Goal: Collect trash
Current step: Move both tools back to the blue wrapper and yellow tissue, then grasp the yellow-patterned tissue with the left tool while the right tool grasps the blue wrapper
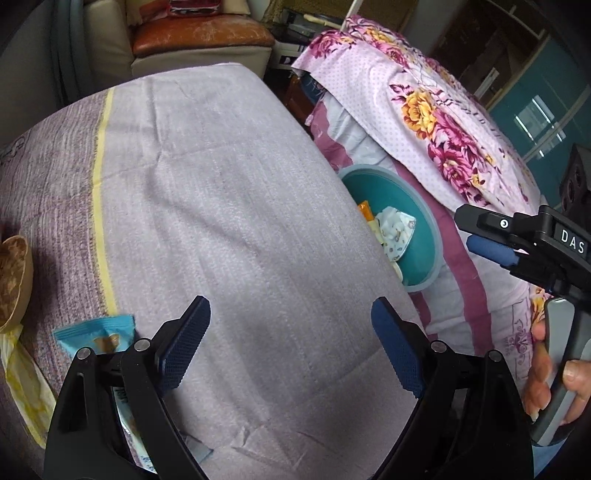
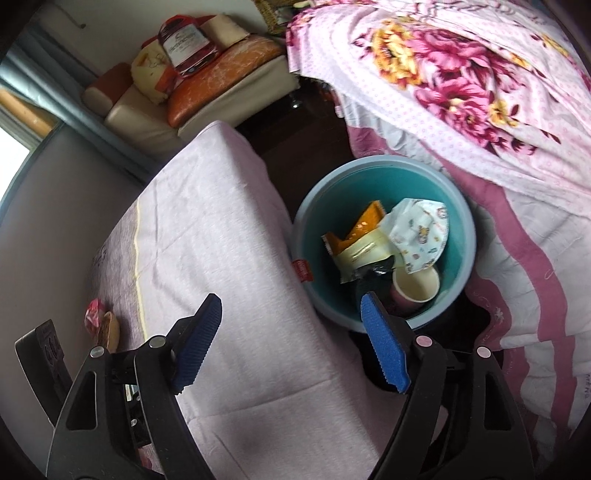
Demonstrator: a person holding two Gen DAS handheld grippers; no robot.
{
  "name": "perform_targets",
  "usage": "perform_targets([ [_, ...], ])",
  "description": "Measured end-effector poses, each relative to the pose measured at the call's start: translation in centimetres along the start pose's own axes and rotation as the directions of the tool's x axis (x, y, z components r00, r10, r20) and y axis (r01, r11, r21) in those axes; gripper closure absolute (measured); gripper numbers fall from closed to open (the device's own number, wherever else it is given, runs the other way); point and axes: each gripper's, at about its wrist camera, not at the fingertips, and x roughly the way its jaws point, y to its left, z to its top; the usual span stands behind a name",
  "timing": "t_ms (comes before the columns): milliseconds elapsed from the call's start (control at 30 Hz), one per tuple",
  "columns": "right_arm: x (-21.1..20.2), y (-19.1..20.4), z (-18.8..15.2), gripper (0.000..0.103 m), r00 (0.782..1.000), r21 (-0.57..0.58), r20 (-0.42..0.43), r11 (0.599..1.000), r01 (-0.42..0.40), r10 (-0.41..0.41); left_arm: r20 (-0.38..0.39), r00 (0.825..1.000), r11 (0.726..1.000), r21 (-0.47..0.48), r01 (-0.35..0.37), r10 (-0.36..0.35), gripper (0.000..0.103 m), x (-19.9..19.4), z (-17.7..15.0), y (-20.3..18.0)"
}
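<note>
1. The teal bin (image 2: pixel 458 221) stands upright on the floor, mouth up, wedged between the tabletop (image 2: pixel 221 240) and the bed (image 2: pixel 517 258), touching or nearly touching both.
2. Inside it lies collected trash: an orange-and-cream wrapper (image 2: pixel 360 240) tilted with its long axis running from lower left to upper right, a printed face mask (image 2: pixel 421 236) leaning against the far wall, and a paper cup (image 2: pixel 417 286) lying with its open mouth facing up toward the camera.
3. On the tabletop near its left end, a blue snack wrapper (image 1: pixel 94 336) lies flat, its long axis roughly across the left view, partly behind the left tool's finger. A yellow wrapper (image 1: pixel 22 387) lies beside it, and a brown round item (image 1: pixel 13 277) sits at the far left edge.
4. The left tool (image 1: pixel 291 347) hangs over the tabletop with its blue pads wide apart, gripping nothing.
5. The right tool (image 2: pixel 291 343) is also spread apart and empty, one finger over the tabletop edge, the other over the bin's rim.
6. The tabletop carries a pale lilac cloth with a yellow stripe (image 1: pixel 99 192). The bed wears a pink floral sheet (image 1: pixel 436 110). A worn orange-cushioned sofa (image 1: pixel 199 33) stands behind.
</note>
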Motion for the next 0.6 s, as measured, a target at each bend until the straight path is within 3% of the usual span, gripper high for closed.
perform_targets([
  [400,1.5,8.1,-2.8,0.027,0.998,-0.12,-0.064,0.993,-0.015,0.007,0.06,0.998,0.995,-0.099,-0.023,0.029,0.014,-4.7,-2.8,6.6],
  [600,2.8,11.6,-4.6,0.027,0.991,-0.171,-0.129,0.984,-0.043,0.021,0.098,0.992,0.989,-0.135,-0.067,0.08,0.014,-7.6,-4.9,10.3],
])
